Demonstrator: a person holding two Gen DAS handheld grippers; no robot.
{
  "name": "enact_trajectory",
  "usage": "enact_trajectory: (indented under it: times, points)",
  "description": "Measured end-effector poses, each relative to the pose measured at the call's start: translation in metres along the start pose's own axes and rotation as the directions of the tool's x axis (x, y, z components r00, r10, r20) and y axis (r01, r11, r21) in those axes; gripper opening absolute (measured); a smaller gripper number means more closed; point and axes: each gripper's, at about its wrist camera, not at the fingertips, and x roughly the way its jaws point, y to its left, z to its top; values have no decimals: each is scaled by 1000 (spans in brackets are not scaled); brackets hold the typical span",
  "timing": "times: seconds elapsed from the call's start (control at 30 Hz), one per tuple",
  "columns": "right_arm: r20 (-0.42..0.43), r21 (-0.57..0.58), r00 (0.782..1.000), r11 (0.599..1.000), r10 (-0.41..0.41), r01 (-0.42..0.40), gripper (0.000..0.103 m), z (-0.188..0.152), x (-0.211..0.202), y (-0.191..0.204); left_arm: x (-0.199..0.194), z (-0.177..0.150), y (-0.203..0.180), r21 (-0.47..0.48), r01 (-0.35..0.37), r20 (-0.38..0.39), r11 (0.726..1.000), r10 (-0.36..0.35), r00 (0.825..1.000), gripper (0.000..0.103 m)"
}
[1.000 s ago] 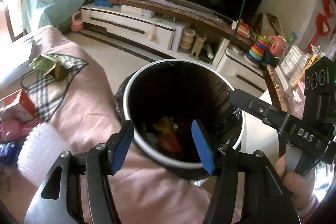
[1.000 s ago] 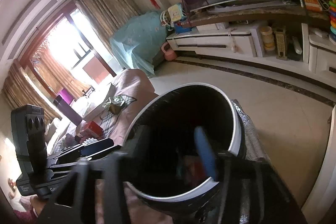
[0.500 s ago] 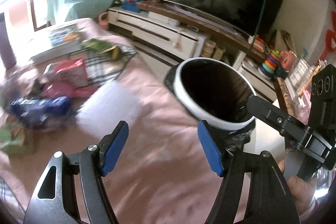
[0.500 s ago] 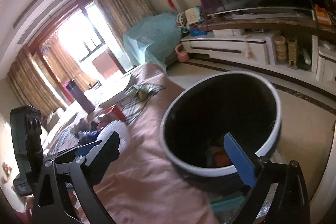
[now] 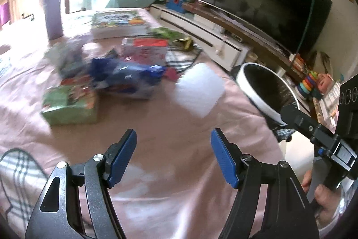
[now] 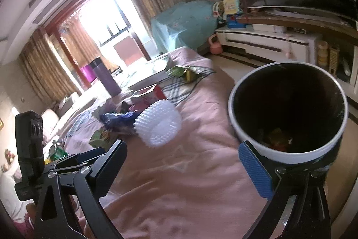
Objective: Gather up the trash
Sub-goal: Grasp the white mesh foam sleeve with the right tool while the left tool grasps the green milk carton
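While both hand-held grippers hang empty over the pink bed [image 5: 183, 127], jaws apart (the right's have just been opening, nothing between them), the white foam net [image 6: 160, 124] is seen ahead of the left hand-held gripper [image 5: 173, 157], the nearer one, up-left of the right hand-held gripper [image 6: 190, 167]; trash bin [image 6: 246, 127] at the bed's right edge

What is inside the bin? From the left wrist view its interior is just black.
Observer: The right wrist view looks into the bin: orange and red scraps lie at its bottom.
Operator: And the blurred white patch on the pink cover?
Observer: A white foam net with a bumpy surface, beside a blue wrapper.
Operator: Is the right gripper carrying anything?
Observer: No. Its jaws have just been opening and stand wide, nothing between them.
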Motion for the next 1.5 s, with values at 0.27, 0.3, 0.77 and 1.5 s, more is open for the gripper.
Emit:
enact_trajectory:
  times: [0.27, 0.3, 0.77, 1.5]
  points:
    - [-41, -38, 999, 999, 14, -16, 101, -6, 21, 22, -14, -10, 44, -76, -66, 28, 995, 68, 997, 84]
    - [-45, -43, 999, 999, 14, -16, 101, -7, 24, 25, -16, -11, 49, -81, -85, 36, 993, 88, 995, 88]
    - [-88, -109, 996, 994, 7, -16, 101, 4, 59, 42, 5, 5, 98, -142, -227, -1, 964, 229, 973, 92]
    - [-187, -138, 982, 990, -10, -16, 68, 12, 119, 42, 47, 23, 116, -109, -289, -60, 951, 284, 957, 98]
